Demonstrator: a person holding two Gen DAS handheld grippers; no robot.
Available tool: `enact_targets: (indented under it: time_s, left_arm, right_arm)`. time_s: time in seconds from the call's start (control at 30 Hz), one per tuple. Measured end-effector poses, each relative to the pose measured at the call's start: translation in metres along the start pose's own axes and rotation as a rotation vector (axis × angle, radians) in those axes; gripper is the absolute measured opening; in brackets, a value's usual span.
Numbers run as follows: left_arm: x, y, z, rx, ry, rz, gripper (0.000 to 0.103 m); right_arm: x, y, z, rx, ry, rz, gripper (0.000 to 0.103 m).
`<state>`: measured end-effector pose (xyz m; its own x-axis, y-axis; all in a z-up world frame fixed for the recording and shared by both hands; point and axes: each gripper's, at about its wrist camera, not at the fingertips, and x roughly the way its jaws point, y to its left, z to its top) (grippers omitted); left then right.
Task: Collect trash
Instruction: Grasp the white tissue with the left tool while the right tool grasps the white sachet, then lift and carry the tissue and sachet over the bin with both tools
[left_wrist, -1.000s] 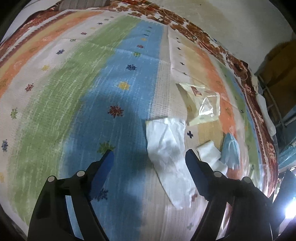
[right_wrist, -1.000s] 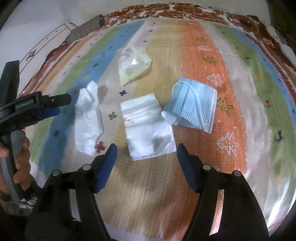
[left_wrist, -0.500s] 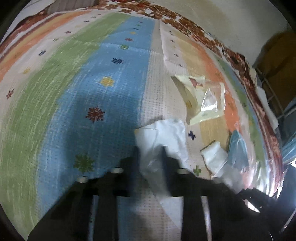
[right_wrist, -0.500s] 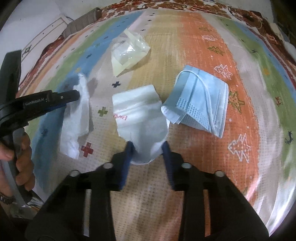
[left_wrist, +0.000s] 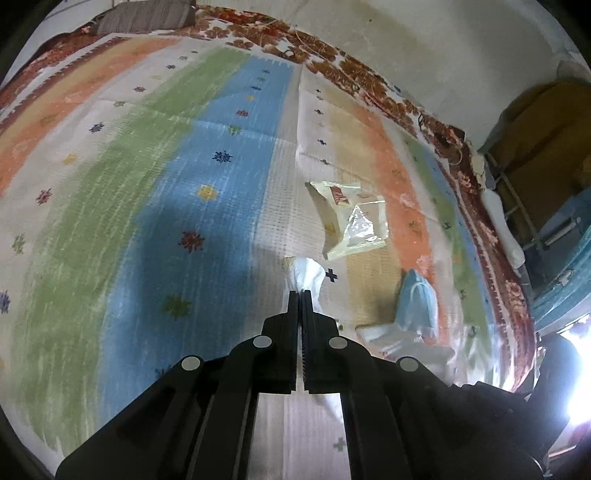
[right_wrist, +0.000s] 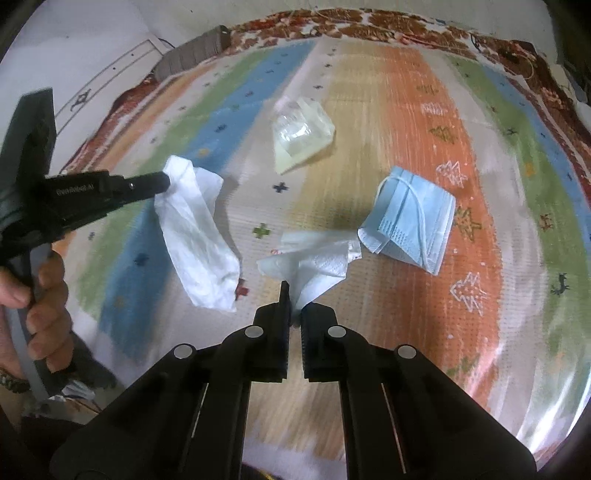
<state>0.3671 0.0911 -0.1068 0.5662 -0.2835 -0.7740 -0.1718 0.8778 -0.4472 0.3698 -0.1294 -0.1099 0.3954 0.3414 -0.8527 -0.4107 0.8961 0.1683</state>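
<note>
Two pieces of trash are coming up off the striped cloth (right_wrist: 424, 92) at once. The left gripper (left_wrist: 300, 295) has just drawn its jaws together, and they now pinch the top edge of a long white tissue (right_wrist: 199, 236). From the right-hand camera the tissue hangs down from that grip, its lower end near or perhaps just brushing the cloth; the blur there makes it hard to say which. The person's left hand (right_wrist: 40, 295) is wrapped round the tool's handle at the near left.

The right gripper (right_wrist: 293, 299) has likewise just closed, and it holds a crumpled white napkin (right_wrist: 314, 258) by its near corner. The napkin bunches up and fans out beyond the fingertips. Taking each sheet by an edge makes sense to me: thin paper lying flat offers nothing else to bite on, and a pinch at the rim lets the rest trail free.

Two things wait on the cloth. A blue face mask (right_wrist: 410, 221) lies folded just to the right of the napkin, its ear loop uppermost. A clear plastic wrapper (right_wrist: 299, 136) sits farther off, toward the middle of the cloth, well apart from both grippers. No bin shows in either view, so where the paper is bound I cannot tell.
</note>
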Motion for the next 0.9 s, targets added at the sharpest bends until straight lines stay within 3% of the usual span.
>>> enact_targets:
  time_s: [0.13,0.47,0.63,0.9]
  left_arm:
    - [-0.021,-0.004,-0.004,-0.019,-0.002,-0.009,0.001]
    - [-0.102,-0.043,-0.026,0.158,-0.094,-0.049,0.001]
    - [-0.137,-0.052,-0.046,0.175,-0.126,-0.067,0.001]
    - [-0.164,-0.067,-0.079,0.225,-0.119,-0.052,0.001]
  right_arm:
    - [-0.022,0.011,-0.002,-0.033,-0.008,-0.001,0.004]
    - [-0.09,0.044,-0.02,-0.117,-0.072,0.031,0.004]
    - [-0.121,0.057,-0.034,-0.137,-0.105,0.042,0.004]
    - [-0.153,0.068,-0.059,-0.137,-0.139,0.043,0.004]
